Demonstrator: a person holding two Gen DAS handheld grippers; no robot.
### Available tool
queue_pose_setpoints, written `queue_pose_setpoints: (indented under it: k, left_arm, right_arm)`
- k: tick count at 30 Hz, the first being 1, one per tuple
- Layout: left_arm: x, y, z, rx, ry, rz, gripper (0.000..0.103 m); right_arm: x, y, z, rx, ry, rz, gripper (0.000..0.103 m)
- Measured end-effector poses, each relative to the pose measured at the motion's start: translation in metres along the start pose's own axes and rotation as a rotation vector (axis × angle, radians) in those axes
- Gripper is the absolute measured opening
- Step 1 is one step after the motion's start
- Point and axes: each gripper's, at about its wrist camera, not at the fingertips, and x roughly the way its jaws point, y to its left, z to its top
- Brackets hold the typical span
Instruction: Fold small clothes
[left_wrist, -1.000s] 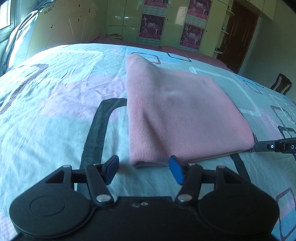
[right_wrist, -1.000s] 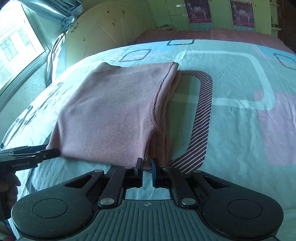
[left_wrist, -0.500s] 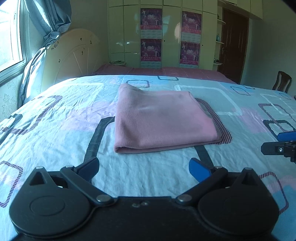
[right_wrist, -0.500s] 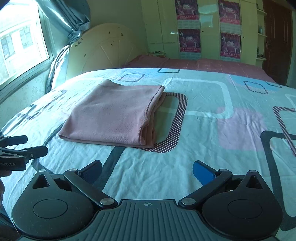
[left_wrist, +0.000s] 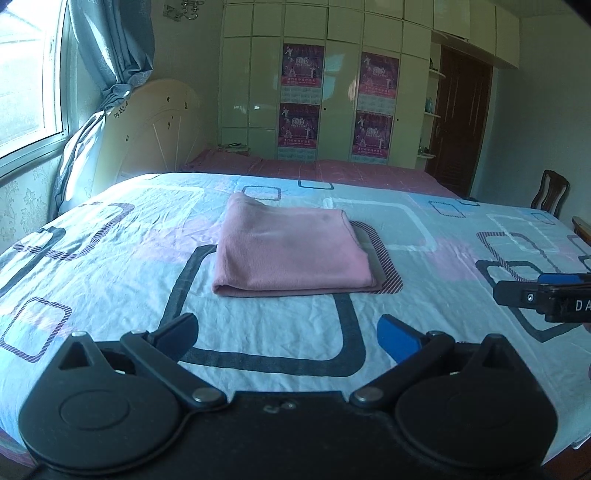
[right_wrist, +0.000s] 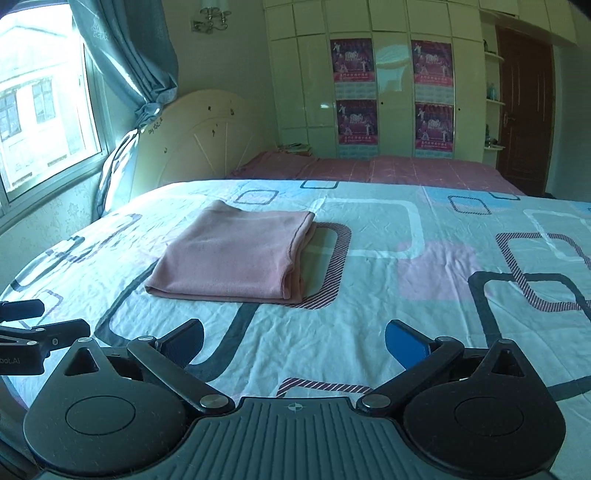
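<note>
A pink knit garment (left_wrist: 291, 251) lies folded into a flat rectangle on the patterned bed sheet (left_wrist: 110, 266); it also shows in the right wrist view (right_wrist: 236, 258). My left gripper (left_wrist: 288, 338) is open and empty, held back from the garment's near edge. My right gripper (right_wrist: 295, 343) is open and empty, also well short of the garment. The right gripper's fingertips (left_wrist: 517, 293) show at the right edge of the left wrist view. The left gripper's fingers (right_wrist: 48, 334) show at the left edge of the right wrist view.
A cream headboard (left_wrist: 159, 129) and a pillow (left_wrist: 79, 155) stand at the left by the window. A wardrobe with posters (left_wrist: 321, 99) fills the far wall. A wooden chair (left_wrist: 550, 192) stands at the right beside a dark door (left_wrist: 461, 122).
Both grippers have drawn back from the garment's near edge and opened wide. The right gripper, shut at the garment's corner a second ago, has let go. The garment lies still.
</note>
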Motion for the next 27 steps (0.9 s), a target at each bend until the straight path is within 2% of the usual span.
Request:
queue_pose_setpoints:
  k: [6, 10, 27]
  left_arm:
    - [-0.036, -0.013, 0.006, -0.01, -0.055, -0.003, 0.102]
    - [-0.041, -0.021, 0.005, 0.021, -0.064, -0.002, 0.102]
    - [-0.044, -0.027, 0.005, 0.048, -0.098, -0.026, 0.102]
  right_arm:
    - [-0.043, 0.004, 0.0, -0.016, -0.055, -0.023, 0.103]
    - [-0.059, 0.007, -0.007, -0.002, -0.076, -0.033, 0.103]
    - [-0.07, 0.007, -0.01, -0.006, -0.103, -0.045, 0.103]
